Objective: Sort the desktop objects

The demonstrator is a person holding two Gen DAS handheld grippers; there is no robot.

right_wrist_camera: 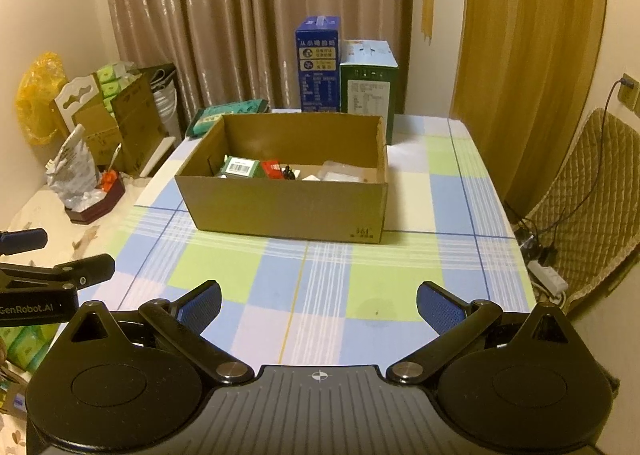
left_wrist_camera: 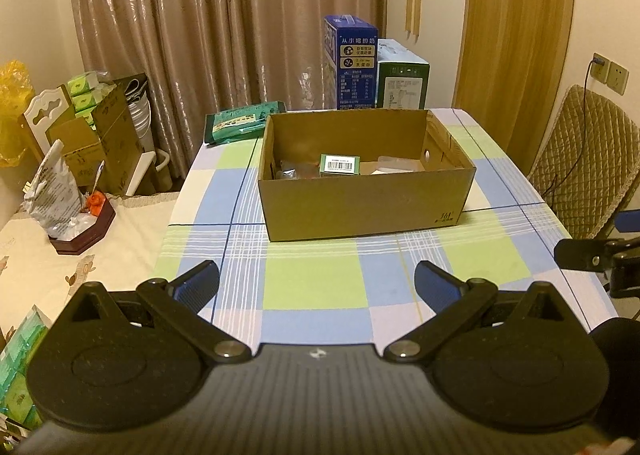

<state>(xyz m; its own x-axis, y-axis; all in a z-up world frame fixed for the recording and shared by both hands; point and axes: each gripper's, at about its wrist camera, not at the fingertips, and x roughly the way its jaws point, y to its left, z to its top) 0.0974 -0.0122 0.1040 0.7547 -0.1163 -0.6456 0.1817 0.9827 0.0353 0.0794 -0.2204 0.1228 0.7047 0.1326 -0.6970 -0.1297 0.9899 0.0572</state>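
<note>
Both grippers hover empty over a cleared tablecloth, the sorted items sitting in the cardboard box.

The left gripper [left_wrist_camera: 316, 283] and right gripper [right_wrist_camera: 319, 301] are spread wide with nothing between their blue pads; the cardboard box [left_wrist_camera: 360, 203] stands mid-table on the checked tablecloth [right_wrist_camera: 320, 275], holding a green barcode carton [right_wrist_camera: 240, 167], a red packet [right_wrist_camera: 271, 168] and clear plastic pieces; no loose object shows on the near cloth, so sorting looks close to finished; a good next step is probably to scan the table's far edge, where a green pack [left_wrist_camera: 240, 125] lies outside the box, and approach low over the near wall.
</note>
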